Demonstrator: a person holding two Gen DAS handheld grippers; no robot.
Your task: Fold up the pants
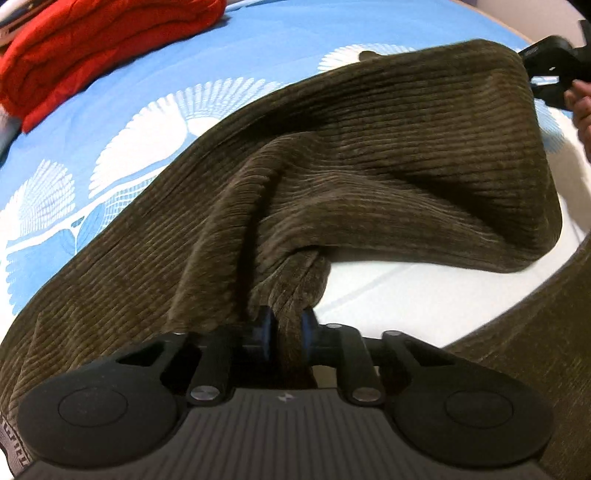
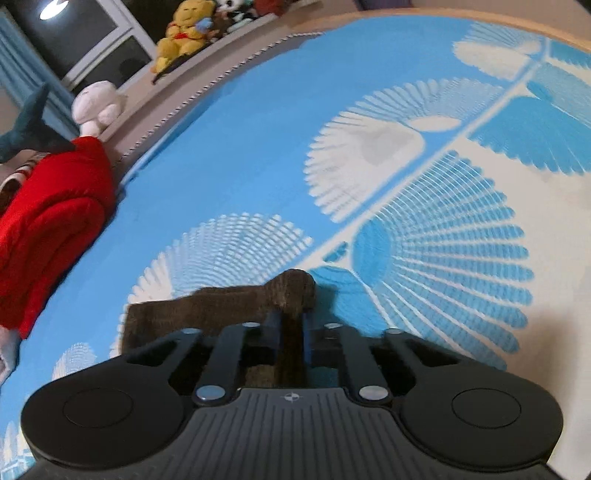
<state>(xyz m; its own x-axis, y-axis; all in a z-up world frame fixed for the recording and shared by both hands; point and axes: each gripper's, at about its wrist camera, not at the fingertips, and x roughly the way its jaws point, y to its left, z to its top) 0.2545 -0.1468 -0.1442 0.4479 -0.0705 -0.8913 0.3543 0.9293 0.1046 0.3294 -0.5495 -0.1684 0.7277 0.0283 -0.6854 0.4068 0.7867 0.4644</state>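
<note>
Dark olive-brown corduroy pants [image 1: 369, 158] hang stretched above a blue and white bedspread [image 1: 229, 62]. My left gripper [image 1: 289, 328] is shut on a bunched edge of the pants, which drape away to the left and up to the right. My right gripper [image 2: 290, 321] is shut on another edge of the pants [image 2: 236, 306], with a fold of cloth sticking out past the fingertips. The right gripper also shows in the left wrist view [image 1: 550, 70] at the far upper right, holding the far corner of the cloth.
Folded red clothing [image 1: 92, 48] lies at the bed's far left, also in the right wrist view [image 2: 55, 221]. Plush toys [image 2: 184, 33] sit on a ledge beyond the bed edge [image 2: 207, 88]. Patterned bedspread [image 2: 424, 184] stretches ahead.
</note>
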